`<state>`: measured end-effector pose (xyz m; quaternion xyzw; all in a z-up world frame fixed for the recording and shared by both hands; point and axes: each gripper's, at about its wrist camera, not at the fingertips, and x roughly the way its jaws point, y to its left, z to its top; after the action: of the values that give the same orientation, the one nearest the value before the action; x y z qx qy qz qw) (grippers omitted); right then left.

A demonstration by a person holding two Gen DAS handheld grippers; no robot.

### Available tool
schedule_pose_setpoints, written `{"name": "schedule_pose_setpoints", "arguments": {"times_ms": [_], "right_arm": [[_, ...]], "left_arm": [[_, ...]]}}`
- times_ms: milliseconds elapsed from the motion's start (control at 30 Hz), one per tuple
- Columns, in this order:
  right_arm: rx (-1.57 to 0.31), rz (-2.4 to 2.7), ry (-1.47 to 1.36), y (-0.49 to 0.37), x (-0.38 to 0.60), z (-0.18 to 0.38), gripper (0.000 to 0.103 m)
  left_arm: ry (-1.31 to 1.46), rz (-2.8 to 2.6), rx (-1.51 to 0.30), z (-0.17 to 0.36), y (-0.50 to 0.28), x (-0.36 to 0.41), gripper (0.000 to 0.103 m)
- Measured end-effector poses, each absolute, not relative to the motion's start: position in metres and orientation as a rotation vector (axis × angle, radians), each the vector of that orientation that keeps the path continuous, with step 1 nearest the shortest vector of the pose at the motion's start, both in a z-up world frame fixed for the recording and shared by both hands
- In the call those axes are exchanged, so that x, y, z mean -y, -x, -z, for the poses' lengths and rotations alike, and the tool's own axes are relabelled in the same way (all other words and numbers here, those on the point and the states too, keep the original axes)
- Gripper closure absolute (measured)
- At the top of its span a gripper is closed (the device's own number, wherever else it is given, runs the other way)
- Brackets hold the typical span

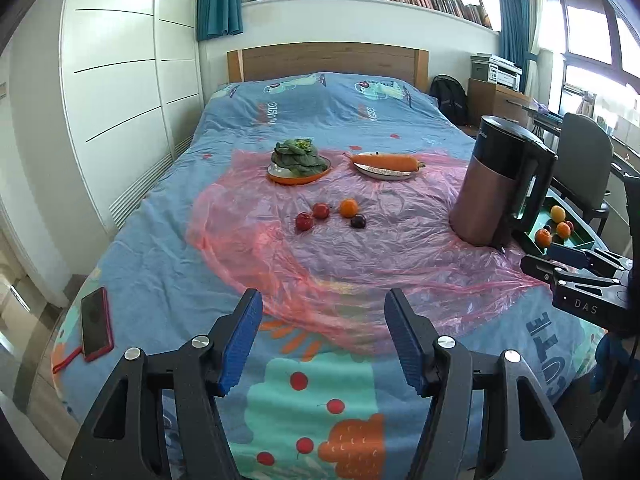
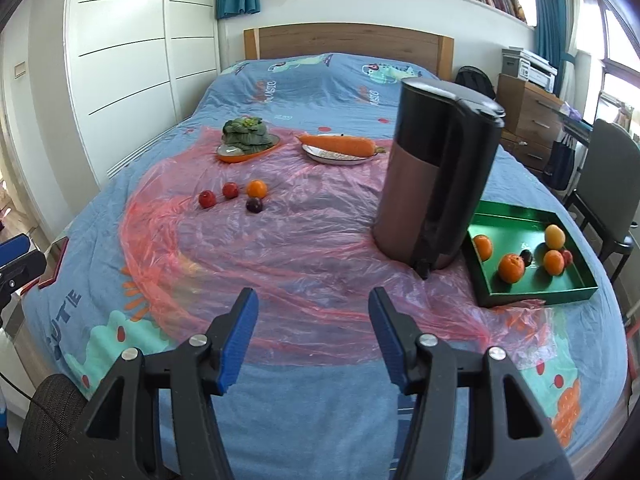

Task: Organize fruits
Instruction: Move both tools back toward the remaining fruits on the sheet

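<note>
Four loose fruits lie on a pink plastic sheet in the middle of the bed: two red ones, an orange and a dark plum. The right wrist view shows the same group around the orange. A green tray at the bed's right edge holds several oranges and other fruits. My left gripper hangs open and empty over the near part of the bed, well short of the loose fruits. My right gripper is also open and empty, left of the tray.
A tall copper and black jug stands upright right beside the tray, partly hiding it in the left wrist view. Behind the fruits are leafy greens on an orange plate and a carrot on a white plate. A red-cased phone lies near left.
</note>
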<state>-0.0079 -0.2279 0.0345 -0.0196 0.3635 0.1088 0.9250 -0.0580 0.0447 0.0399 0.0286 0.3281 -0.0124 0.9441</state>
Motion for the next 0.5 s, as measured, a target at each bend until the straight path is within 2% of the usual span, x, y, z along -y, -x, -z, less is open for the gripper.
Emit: {"name": "schedule_pose_setpoints", "arguments": {"times_ms": [233, 500], "right_arm": [[-0.766, -0.274, 0.076, 0.004, 0.200, -0.029, 0.020], [-0.777, -0.296, 0.063, -0.039, 0.173, -0.011, 0.020]], "left_arm": [[-0.027, -0.020, -0.692, -0.027, 0.048, -0.069, 0.045], [-0.036, -0.052, -0.726, -0.003, 0.006, -0.087, 0.045]]}}
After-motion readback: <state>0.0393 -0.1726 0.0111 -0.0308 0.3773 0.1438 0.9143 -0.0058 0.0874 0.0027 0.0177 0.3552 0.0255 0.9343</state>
